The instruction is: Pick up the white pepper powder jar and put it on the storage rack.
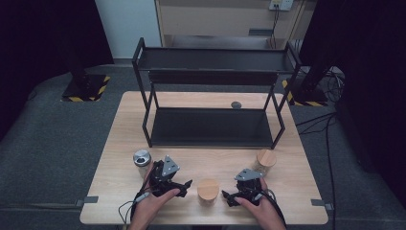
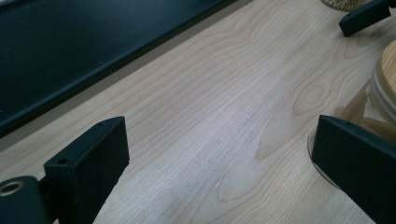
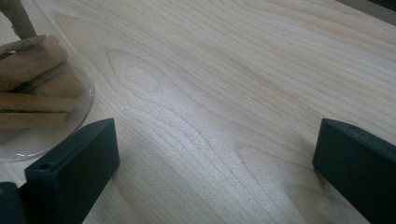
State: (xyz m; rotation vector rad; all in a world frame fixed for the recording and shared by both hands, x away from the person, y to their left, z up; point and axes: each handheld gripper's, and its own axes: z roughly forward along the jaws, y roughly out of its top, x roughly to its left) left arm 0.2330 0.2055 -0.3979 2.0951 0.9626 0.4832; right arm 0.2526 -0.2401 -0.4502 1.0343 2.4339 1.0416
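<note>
A glass jar with a wooden lid (image 1: 208,190) stands near the table's front edge, between my two grippers. My left gripper (image 1: 184,188) is just left of it, jaws wide apart over bare wood (image 2: 219,140), and the jar (image 2: 385,88) sits just outside its right jaw. From the other side my right gripper (image 1: 228,198) points at the jar. It is open too (image 3: 215,144), and the jar's glass wall with brown pieces inside (image 3: 37,93) lies beyond its left jaw. Neither gripper holds anything.
A metal-lidded jar (image 1: 142,158) stands left of my left hand and a second wooden-lidded jar (image 1: 266,159) behind my right one. A black two-tier rack (image 1: 210,127) takes up the table's back half, with a small dark disc (image 1: 236,104) behind it.
</note>
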